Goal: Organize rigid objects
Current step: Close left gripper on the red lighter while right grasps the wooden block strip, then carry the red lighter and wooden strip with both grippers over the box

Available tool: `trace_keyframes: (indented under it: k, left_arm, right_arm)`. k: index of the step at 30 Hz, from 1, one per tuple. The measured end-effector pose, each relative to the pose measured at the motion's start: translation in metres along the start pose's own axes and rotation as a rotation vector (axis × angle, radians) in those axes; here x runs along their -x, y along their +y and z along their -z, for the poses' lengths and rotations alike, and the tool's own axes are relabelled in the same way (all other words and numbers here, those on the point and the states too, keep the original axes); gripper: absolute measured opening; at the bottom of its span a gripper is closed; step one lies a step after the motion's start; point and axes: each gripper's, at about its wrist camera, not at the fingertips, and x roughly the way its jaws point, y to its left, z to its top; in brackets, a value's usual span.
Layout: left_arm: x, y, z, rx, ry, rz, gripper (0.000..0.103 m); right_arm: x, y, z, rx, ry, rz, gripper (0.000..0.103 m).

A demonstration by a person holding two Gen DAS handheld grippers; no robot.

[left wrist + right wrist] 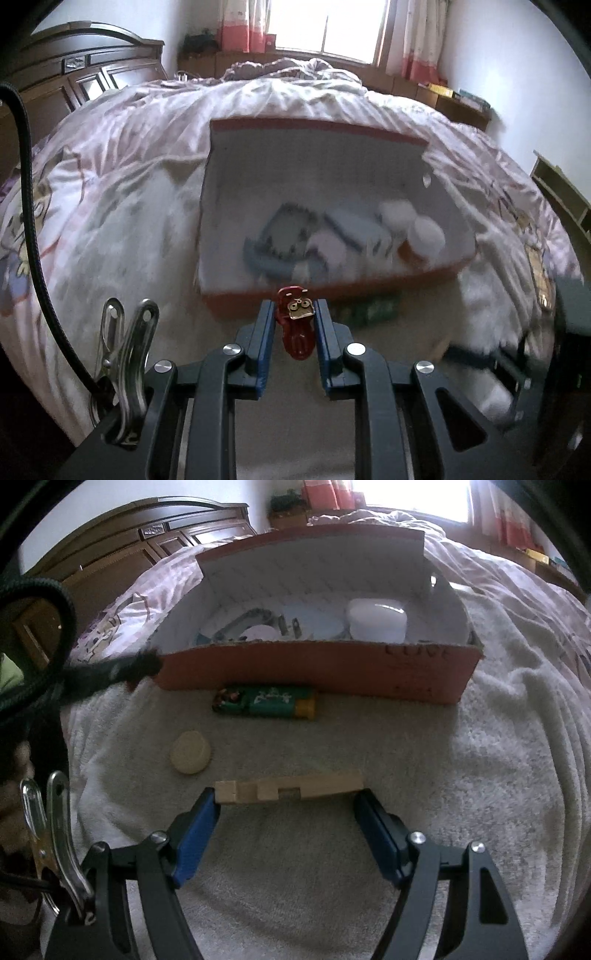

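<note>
My left gripper [294, 314] is shut on a small red object with a gold metal top [295, 321], held above the towel just in front of the red cardboard box [332, 291]. The box holds several items: a grey-blue frame [273, 236], white pieces and a white jar [376, 620]. My right gripper [286, 801] is open, its fingertips at the two ends of a wooden block [288, 788] lying on the towel. A green lighter [266, 703] lies against the box's front wall [314, 672]. A cream round cap [190, 757] lies to the left.
The box stands on a white towel [461, 794] spread over a bed with a pink patterned quilt [110, 155]. A dark wooden headboard [85, 66] is at the left, a window with curtains behind. A black cord [110, 672] crosses at the left.
</note>
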Motion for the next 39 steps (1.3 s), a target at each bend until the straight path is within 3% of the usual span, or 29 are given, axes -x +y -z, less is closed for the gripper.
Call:
trace_keyframes:
  k: [11,27,39]
  left_arm:
    - [-0.042,-0.012,-0.043,0.007,-0.036,-0.003,0.022]
    - [-0.08,-0.006,-0.04,0.014,0.036,-0.028,0.022]
    - [-0.084,-0.004,-0.041,0.025,0.041,-0.02,0.022]
  right_arm:
    - [0.004,-0.003,0.001,-0.012,-0.018,-0.031,0.079]
    - [0.013,0.003,-0.004,0.017,-0.042,-0.047,0.079]
    - [0.052,0.0,-0.052,0.057,-0.176,0.002,0.079]
